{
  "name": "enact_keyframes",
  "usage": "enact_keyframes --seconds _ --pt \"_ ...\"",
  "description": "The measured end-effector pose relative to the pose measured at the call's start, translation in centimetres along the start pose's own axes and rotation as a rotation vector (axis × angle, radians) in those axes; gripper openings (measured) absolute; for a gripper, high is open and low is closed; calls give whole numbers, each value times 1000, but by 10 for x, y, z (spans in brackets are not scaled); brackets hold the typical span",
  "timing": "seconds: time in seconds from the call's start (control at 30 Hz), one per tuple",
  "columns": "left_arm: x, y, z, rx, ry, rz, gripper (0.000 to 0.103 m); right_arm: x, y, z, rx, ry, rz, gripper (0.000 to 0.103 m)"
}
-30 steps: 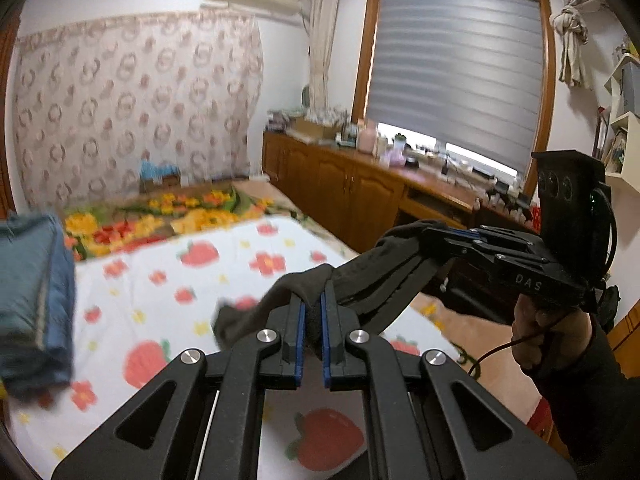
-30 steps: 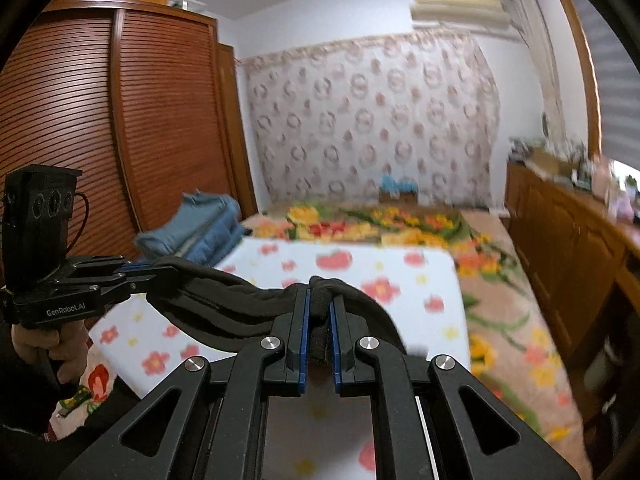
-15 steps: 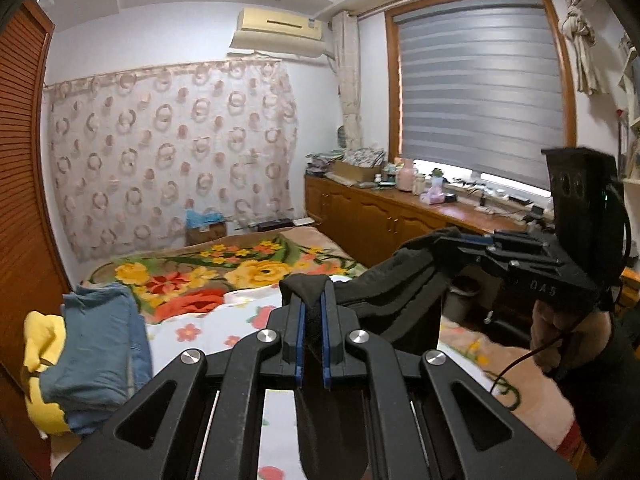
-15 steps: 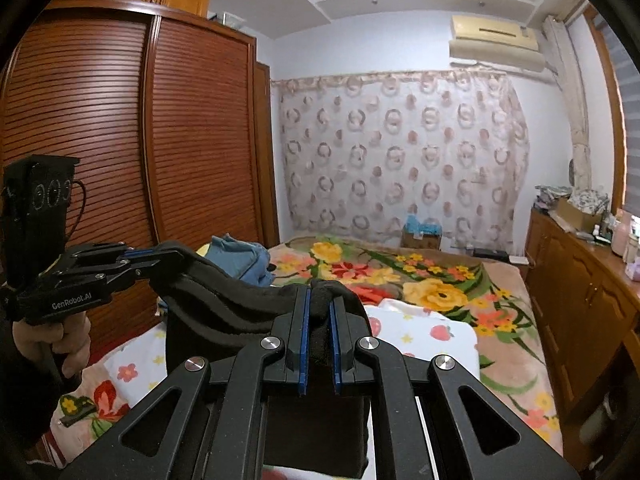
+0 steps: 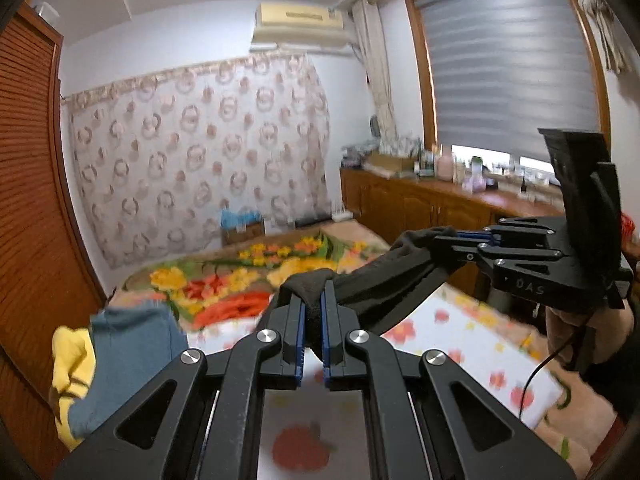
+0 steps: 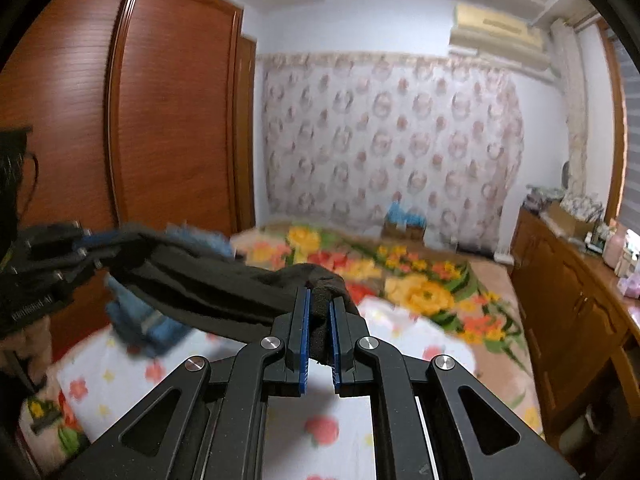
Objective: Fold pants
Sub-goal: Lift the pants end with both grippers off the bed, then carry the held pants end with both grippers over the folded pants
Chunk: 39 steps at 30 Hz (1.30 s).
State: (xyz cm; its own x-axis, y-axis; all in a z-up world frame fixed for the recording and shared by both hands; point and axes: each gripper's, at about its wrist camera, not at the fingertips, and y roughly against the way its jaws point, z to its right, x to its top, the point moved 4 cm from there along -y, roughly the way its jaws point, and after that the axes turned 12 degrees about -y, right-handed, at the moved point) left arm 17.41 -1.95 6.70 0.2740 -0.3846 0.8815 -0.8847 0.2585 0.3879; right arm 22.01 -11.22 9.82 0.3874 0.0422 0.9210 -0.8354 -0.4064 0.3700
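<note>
A: What have my left tongs (image 5: 313, 320) got?

B: They're clenched on a bunched edge of the dark pants (image 5: 380, 284); the cloth pokes up between the blue pads (image 5: 299, 334).

A: And my right tongs (image 6: 319, 320)?

B: Clenched on another bunch of the same pants (image 6: 224, 280). From the left camera I see the right tongs (image 5: 452, 242) out to the side, nipping the far end, with a hand (image 5: 580, 332) under the handle.

A: So where are the pants?

B: Held up between the two tongs as a sagging band, in the air above the bed (image 5: 460, 344). From the right camera the left tongs (image 6: 86, 246) are blurred at the picture's left edge.

A: What's below?

B: A white sheet with red fruit and flowers (image 6: 400, 320), over a floral bedspread (image 6: 420, 276). Folded blue jeans (image 5: 128, 356) lie on something yellow (image 5: 70, 364) by the wooden wardrobe (image 6: 160, 120).
</note>
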Motion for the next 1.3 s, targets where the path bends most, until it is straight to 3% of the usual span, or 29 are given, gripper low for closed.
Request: enact_keyframes --seconds 0.2,0.37,0.5,0.63,1.3 --pt "-48 -6 19 -33 8 -104 7 -41 -28 -14 35 -8 -122 8" --pt "-60 5 29 -59 23 -128 7 -36 -35 -22 63 10 -162 8" --pt "-61 13 35 -73 14 -128 7 -31 -26 -7 80 11 -172 8" --pt "-63 20 38 -79 13 -132 7 -49 -3 9 98 5 -170 8" --pt "-96 37 48 -127 66 -148 7 -89 20 10 134 -47 -197 8"
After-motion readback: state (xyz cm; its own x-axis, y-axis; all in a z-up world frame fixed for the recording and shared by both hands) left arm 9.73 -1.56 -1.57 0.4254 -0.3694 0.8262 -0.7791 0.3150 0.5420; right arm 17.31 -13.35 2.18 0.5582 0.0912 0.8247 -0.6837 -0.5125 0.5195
